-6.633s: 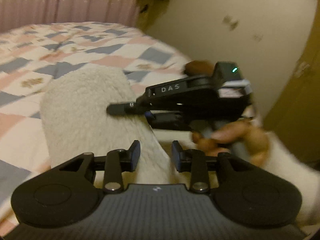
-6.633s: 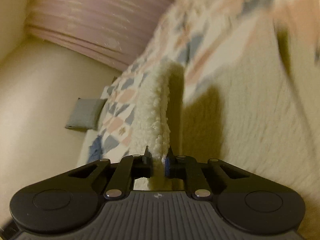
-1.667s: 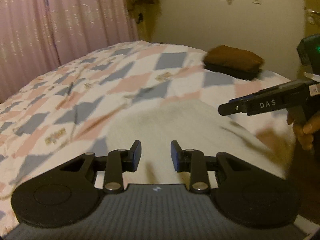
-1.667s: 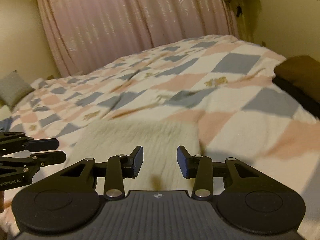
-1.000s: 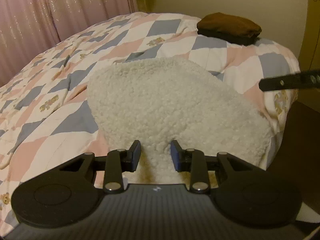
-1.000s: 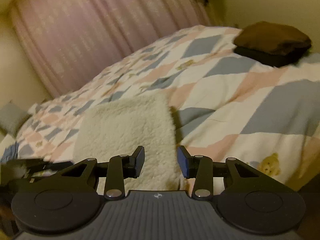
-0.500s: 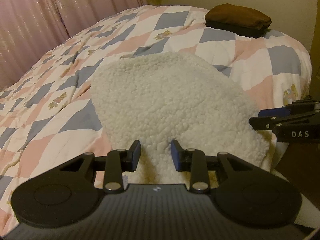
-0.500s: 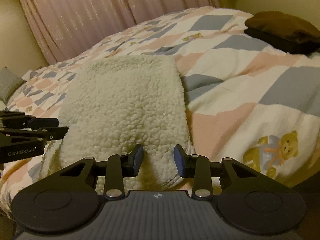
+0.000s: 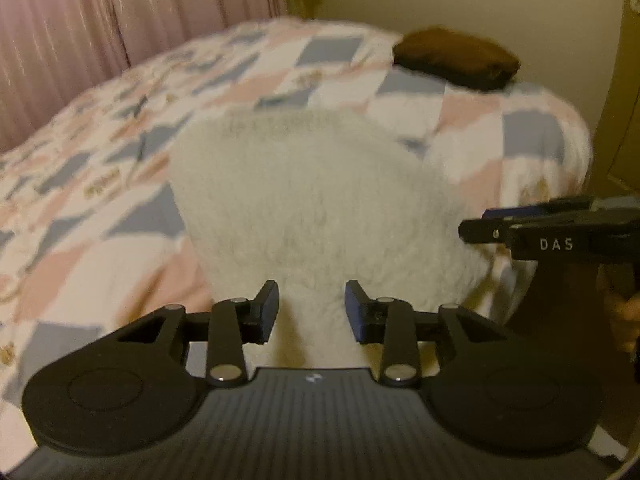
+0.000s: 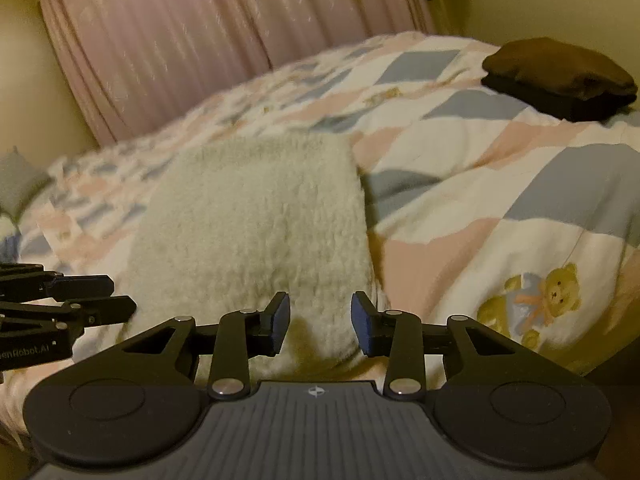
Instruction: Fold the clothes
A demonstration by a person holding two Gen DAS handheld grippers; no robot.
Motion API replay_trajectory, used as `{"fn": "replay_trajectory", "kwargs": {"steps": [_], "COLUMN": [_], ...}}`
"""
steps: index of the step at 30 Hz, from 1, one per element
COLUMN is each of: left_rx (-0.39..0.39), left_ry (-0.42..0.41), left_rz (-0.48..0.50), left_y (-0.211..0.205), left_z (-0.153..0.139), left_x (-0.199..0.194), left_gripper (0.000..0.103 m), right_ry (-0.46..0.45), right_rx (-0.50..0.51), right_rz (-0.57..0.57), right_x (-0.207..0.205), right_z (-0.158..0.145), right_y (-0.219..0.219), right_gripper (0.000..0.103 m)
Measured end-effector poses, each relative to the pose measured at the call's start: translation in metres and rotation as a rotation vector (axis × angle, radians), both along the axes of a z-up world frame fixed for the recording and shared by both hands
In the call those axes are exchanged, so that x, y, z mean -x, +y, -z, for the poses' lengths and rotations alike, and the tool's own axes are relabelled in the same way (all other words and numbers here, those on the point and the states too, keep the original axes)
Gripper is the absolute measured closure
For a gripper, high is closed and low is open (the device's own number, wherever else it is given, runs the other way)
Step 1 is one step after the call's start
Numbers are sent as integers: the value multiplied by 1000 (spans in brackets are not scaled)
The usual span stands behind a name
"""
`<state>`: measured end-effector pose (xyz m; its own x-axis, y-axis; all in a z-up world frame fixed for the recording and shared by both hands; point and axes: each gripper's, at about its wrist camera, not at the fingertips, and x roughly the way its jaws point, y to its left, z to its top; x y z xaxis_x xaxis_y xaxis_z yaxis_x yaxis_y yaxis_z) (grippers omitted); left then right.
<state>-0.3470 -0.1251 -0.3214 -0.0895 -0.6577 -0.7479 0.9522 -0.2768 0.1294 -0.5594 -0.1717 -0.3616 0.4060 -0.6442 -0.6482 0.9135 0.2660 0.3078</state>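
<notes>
Left gripper [image 9: 312, 306] jaws apart and holding nothing at near edge of folded cream fleece garment [image 9: 320, 208], right gripper [image 10: 320, 320] likewise spread and empty, fleece flat on checked teddy-bear quilt [image 10: 500, 184], folded brown clothes [image 10: 560, 76] far corner, pink curtains [image 10: 200, 40] behind.

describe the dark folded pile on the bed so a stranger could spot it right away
Start at the bed's checked quilt. Go past the cream fleece garment to the far right corner. The dark brown folded pile sits there, the only dark thing on it.
</notes>
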Motion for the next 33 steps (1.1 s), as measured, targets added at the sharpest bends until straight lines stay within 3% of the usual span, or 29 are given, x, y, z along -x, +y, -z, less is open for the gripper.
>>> {"fn": "replay_trajectory", "kwargs": {"steps": [2, 6, 11, 15, 19, 33], "left_rx": [-32, -26, 3, 10, 32, 165], "left_ry": [3, 7, 37, 69, 82, 75], "left_rz": [-10, -24, -75, -148, -184, -198], "left_y": [-6, -4, 12, 26, 44, 113], "left_z": [16, 17, 1, -10, -22, -70], "left_x": [0, -1, -10, -21, -26, -22], "left_gripper": [71, 69, 63, 44, 36, 25], "right_ry": [55, 38, 60, 126, 165, 171], "right_rx": [-32, -47, -10, 5, 8, 93], "right_rz": [2, 14, 19, 15, 18, -28], "right_x": [-6, -4, -3, -12, -21, -34], "right_z": [13, 17, -9, -31, -43, -77], "right_y": [-6, -8, 4, 15, 25, 83], "right_gripper": [64, 63, 61, 49, 35, 23]}}
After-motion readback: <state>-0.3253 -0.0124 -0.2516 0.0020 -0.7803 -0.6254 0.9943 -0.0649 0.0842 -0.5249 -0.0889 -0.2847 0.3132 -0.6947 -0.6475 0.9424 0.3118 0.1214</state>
